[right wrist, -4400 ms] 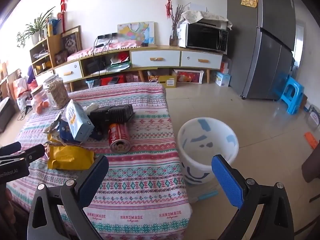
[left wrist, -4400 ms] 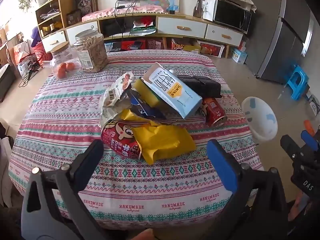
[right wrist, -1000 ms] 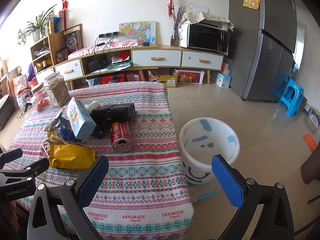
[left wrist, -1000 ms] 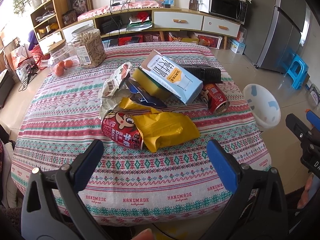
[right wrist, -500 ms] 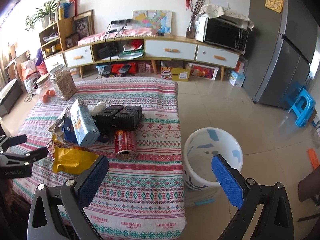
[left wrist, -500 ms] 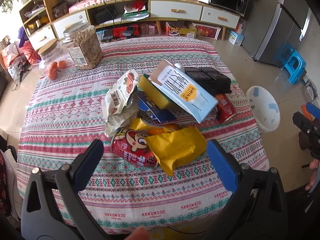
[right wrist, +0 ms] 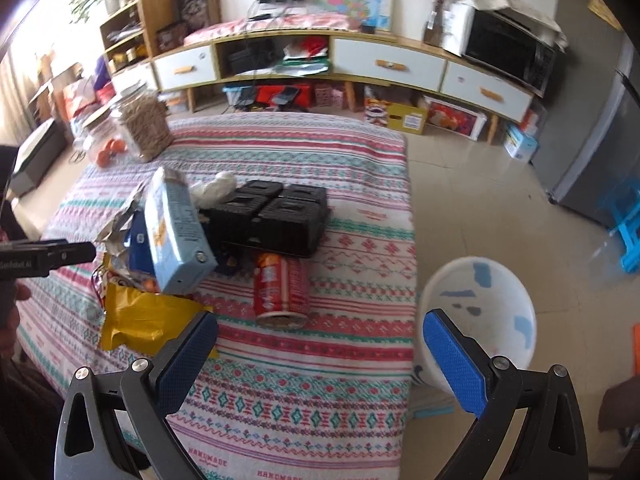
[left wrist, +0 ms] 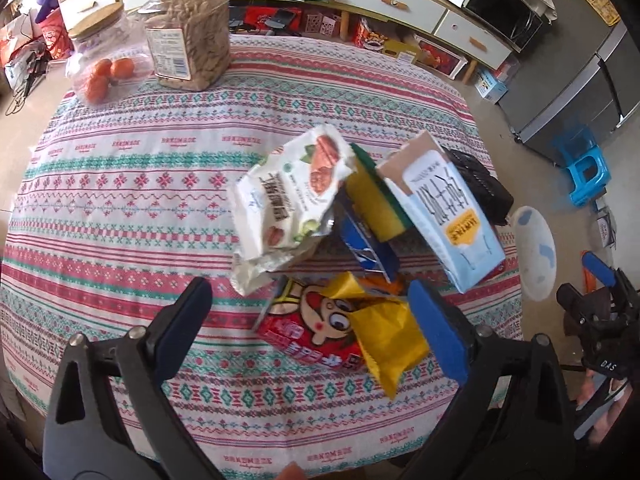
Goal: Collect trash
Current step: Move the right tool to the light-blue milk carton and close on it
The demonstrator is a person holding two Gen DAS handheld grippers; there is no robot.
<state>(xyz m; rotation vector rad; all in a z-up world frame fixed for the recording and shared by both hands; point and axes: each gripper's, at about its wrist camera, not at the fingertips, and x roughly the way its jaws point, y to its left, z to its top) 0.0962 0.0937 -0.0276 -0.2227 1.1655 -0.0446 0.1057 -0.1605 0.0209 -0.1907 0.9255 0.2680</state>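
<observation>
Nothing had been collected yet, as far as I could judge — the whole heap of trash lay mid-frame on the worktop (left wrist: 120,184), and the white bin (right wrist: 480,312) at the lower right of my right view looked empty inside, though its bottom was partly masked by my own finger.

My left tool (left wrist: 308,316) was spread wide and held nothing, hovering low in the frame over the red snack bag (left wrist: 308,328) and the yellow wrapper (left wrist: 384,332) lying across it. My right tool (right wrist: 320,356) was spread wide too, empty, with the red can (right wrist: 280,292) on its side just above it in the frame.

Left to clear: the white snack bag (left wrist: 288,200), the pale blue carton (left wrist: 452,216) propped on the heap, the yellow sponge (left wrist: 372,208), a blue wrapper (left wrist: 368,248) and the black tray (right wrist: 272,216) — everything, really.

What lay under the carton was hidden, the can was out of sight in the left view, and a pale crumpled thing behind the tray was too blurred to name. Whether the jars (left wrist: 188,28) at upper left counted as trash, I could not tell.
</observation>
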